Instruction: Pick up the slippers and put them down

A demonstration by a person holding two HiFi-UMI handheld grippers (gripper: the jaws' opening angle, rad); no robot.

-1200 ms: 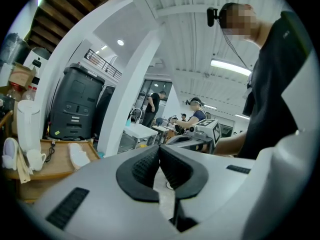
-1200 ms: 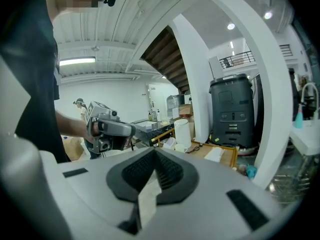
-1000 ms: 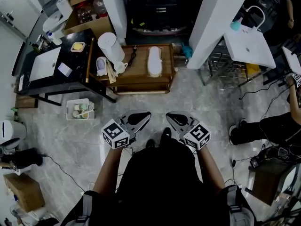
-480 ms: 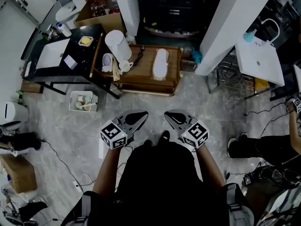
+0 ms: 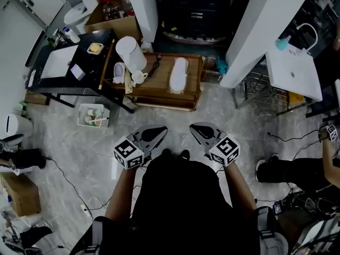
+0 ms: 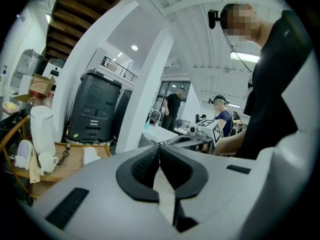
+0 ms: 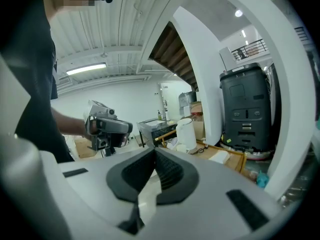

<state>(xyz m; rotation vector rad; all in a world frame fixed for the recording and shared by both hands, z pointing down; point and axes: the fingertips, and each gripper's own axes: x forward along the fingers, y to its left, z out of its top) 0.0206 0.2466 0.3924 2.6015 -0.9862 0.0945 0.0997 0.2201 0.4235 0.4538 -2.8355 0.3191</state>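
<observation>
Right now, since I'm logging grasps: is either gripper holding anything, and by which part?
Nothing is held. The left gripper and the right gripper both have their jaws shut on nothing; the white slipper lies untouched on the wooden table.

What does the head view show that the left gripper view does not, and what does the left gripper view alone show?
Head view only: the white basket on the floor and a cardboard box. Left gripper view only: a standing person in black and the ceiling light. Both: the white slipper on the wooden table, and the white jug.
</observation>
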